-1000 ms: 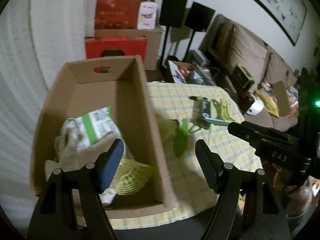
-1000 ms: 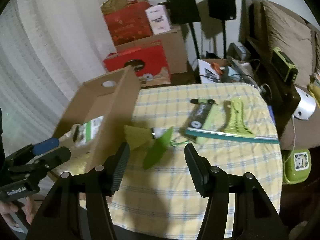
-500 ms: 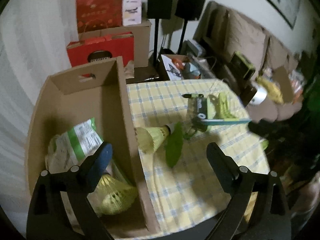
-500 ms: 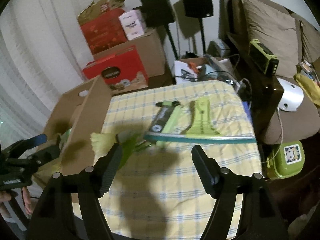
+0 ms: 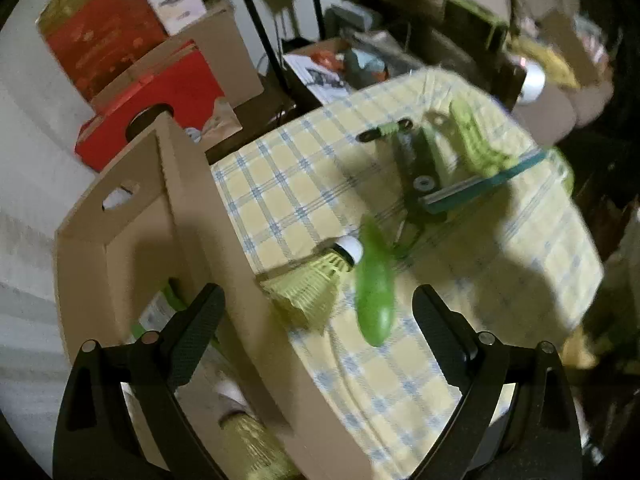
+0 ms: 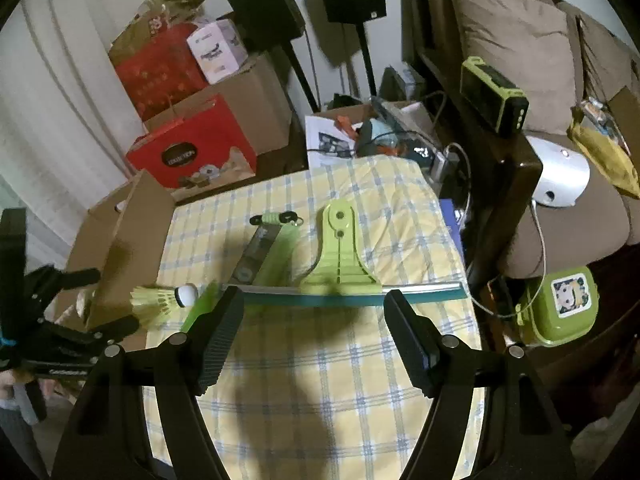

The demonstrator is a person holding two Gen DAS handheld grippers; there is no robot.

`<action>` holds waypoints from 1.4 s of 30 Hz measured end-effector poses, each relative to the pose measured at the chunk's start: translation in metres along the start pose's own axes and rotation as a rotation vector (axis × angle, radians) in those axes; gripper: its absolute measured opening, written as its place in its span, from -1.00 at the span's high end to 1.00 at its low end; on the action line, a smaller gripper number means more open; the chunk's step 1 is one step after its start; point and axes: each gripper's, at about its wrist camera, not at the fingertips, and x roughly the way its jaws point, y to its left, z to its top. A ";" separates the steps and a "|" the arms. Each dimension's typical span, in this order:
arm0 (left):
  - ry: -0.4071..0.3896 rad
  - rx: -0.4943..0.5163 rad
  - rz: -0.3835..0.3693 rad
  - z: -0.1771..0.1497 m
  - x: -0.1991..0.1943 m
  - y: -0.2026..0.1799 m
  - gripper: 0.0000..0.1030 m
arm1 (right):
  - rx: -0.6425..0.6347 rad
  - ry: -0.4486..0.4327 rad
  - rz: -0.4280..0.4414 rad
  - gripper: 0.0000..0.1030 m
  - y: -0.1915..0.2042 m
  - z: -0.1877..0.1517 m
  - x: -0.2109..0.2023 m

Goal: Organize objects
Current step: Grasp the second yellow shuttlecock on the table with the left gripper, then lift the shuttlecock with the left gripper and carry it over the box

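A yellow checked tablecloth [image 6: 320, 380] is seen on a table, with an open cardboard box [image 5: 132, 240] at its left edge. Both grippers are held with fingers spread wide and nothing between them: the left gripper [image 5: 316, 320] straddles the box's right wall, the right gripper [image 6: 314, 328] hovers over the near middle of the cloth.

A yellow shuttlecock [image 5: 316, 280] lies just beside the box's outer wall, its white cork pointing right, with a green oblong piece [image 5: 374, 296] touching or overlapping the cork. Farther right, a squeegee [image 6: 344, 268] with a green handle and teal blade rests across the cloth, next to a dark flat tool [image 6: 256, 256].

Several risks can be judged. The shuttlecock's feather skirt could be crushed if it is pinched across its wide end. The box wall could be struck or pushed by the left finger, since the shuttlecock sits so close against it. The green piece could be dragged along with the shuttlecock. The long squeegee could tip or swing if gripped off-centre.
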 end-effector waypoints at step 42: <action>-0.028 0.057 0.062 0.013 0.002 0.002 0.33 | -0.100 0.152 0.145 -0.01 0.078 -0.032 0.053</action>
